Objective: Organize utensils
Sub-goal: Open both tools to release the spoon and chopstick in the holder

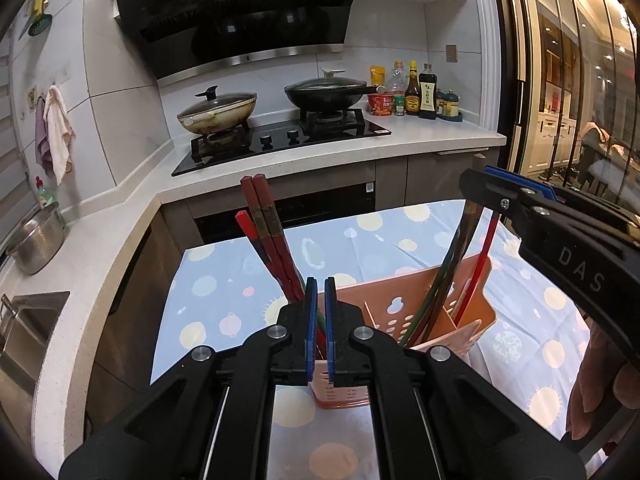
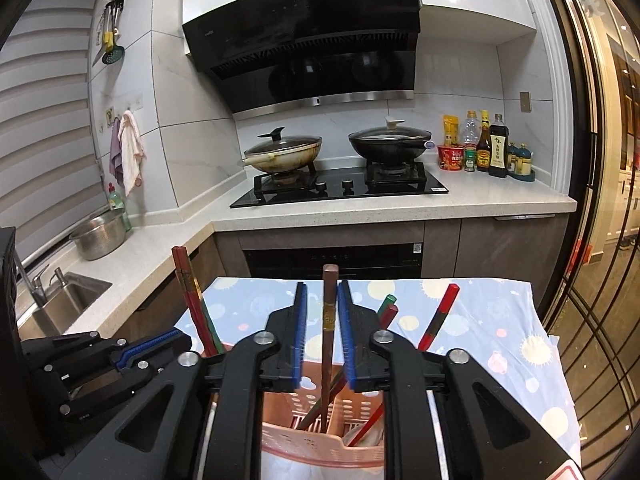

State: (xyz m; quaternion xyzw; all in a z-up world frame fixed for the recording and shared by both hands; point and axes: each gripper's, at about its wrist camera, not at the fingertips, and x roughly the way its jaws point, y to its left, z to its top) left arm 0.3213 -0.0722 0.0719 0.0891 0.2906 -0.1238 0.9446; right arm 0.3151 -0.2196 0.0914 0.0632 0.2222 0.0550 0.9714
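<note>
Perforated pink plastic caddy (image 2: 320, 436) is standing on the dotted cloth (image 1: 240, 264), holding slim lacquered chopsticks (image 1: 266, 236); left gripper (image 1: 319, 320) is sitting nearly closed, apparently empty; right gripper (image 2: 323, 334) is gaping slightly around a brown chopstick (image 2: 329, 320).

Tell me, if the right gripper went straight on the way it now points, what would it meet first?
Probably the brown chopstick, which stands upright between the open fingers of the right gripper, its lower end in the pink holder. Past it lies the patterned tablecloth. Depth is unclear.
</note>
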